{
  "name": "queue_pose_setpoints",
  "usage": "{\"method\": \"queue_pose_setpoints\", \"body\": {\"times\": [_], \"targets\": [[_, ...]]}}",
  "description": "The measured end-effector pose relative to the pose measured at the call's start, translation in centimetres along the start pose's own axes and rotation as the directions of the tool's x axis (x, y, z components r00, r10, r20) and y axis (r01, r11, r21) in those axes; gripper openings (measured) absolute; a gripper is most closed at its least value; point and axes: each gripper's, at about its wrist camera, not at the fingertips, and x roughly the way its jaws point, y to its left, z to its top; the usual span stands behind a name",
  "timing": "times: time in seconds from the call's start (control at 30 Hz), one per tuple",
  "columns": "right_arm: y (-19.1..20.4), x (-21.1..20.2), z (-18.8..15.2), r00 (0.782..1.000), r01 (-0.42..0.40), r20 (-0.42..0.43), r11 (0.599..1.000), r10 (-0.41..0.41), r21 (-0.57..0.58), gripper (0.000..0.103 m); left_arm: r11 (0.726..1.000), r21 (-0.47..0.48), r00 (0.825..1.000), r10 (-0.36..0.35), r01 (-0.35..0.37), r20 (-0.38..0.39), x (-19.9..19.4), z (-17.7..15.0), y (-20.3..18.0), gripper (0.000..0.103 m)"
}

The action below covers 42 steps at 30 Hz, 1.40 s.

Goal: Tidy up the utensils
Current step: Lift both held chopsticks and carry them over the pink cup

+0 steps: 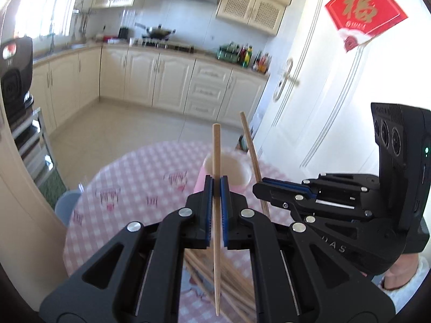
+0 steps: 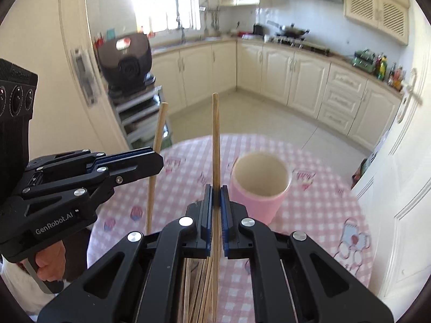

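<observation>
My left gripper is shut on a wooden chopstick that stands nearly upright above the table. My right gripper is shut on a second chopstick, also upright. Each gripper shows in the other's view: the right gripper at the right with its chopstick, the left gripper at the left with its chopstick. A pink cup with a cream inside stands open-topped on the table just beyond both grippers, also the cup. Several more chopsticks lie in a pile below the grippers.
The round table has a pink checked cloth. A white door stands close on the right. A black appliance on a metal rack sits to the left. Kitchen cabinets and tiled floor lie beyond. A hand holds the left gripper's handle.
</observation>
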Motion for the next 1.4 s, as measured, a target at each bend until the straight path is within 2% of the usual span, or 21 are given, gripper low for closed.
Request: {"method": "queue_pose_setpoints", "body": {"times": [0.1, 0.2, 0.27, 0.33, 0.4, 0.47, 0.6, 0.67, 0.83, 1.03, 1.3, 1.4], "targets": [[-1.1, -2.4, 1.9, 0.991, 0.049, 0.119, 0.998, -0.052, 0.026, 0.004, 1.000, 0.016, 0.996, -0.001, 0.000, 0.086, -0.8, 2.5, -1.2, 0.006], [-2.4, -3.0, 3.6, 0.972, 0.089, 0.211, 0.993, -0.104, 0.082, 0.004, 0.999, 0.036, 0.984, 0.025, -0.032, 0.176, -0.1, 4.6, -2.4, 0.006], [-3.0, -3.0, 4.3, 0.957, 0.103, 0.261, 0.988, -0.130, 0.117, 0.004, 0.999, 0.015, 0.977, 0.039, -0.043, 0.210, 0.5, 5.9, -2.9, 0.006], [-3.7, -2.6, 4.9, 0.944, 0.118, 0.290, 0.982, -0.157, 0.150, 0.004, 0.998, 0.009, 0.968, 0.063, -0.067, 0.244, 0.9, 6.9, -3.6, 0.006], [-4.5, -2.2, 5.5, 0.930, 0.121, 0.323, 0.977, -0.174, 0.177, 0.004, 0.998, -0.003, 0.963, 0.062, -0.064, 0.262, 1.7, 8.1, -3.7, 0.006], [-5.4, -2.1, 5.7, 0.915, 0.122, 0.358, 0.973, -0.187, 0.198, 0.004, 0.998, -0.010, 0.951, 0.065, -0.065, 0.303, 2.1, 9.0, -3.8, 0.006], [-6.9, -1.7, 6.5, 0.883, 0.116, 0.421, 0.964, -0.210, 0.239, 0.004, 0.998, -0.040, 0.933, 0.065, -0.054, 0.353, 2.8, 9.5, -2.7, 0.006], [-7.6, -1.5, 6.6, 0.875, 0.108, 0.436, 0.962, -0.212, 0.252, 0.004, 0.997, -0.051, 0.928, 0.075, -0.060, 0.364, 3.5, 9.4, -2.1, 0.006], [-7.6, 0.1, 6.3, 0.886, 0.113, 0.416, 0.967, -0.203, 0.230, 0.004, 0.997, -0.064, 0.943, 0.059, -0.040, 0.329, 6.1, 8.6, -0.9, 0.006], [-7.2, 1.3, 4.5, 0.903, 0.116, 0.385, 0.970, -0.192, 0.212, 0.004, 0.998, -0.012, 0.957, 0.060, -0.059, 0.284, 8.3, 6.1, -0.7, 0.006], [-7.0, 1.9, 2.5, 0.925, 0.125, 0.332, 0.972, -0.186, 0.198, 0.004, 0.999, 0.000, 0.982, 0.054, -0.055, 0.180, 10.0, 3.5, -0.2, 0.006], [-6.9, 2.3, 2.0, 0.932, 0.130, 0.309, 0.971, -0.189, 0.200, 0.004, 0.997, 0.034, 0.987, 0.059, -0.065, 0.148, 10.4, 3.0, -0.9, 0.006]]}}
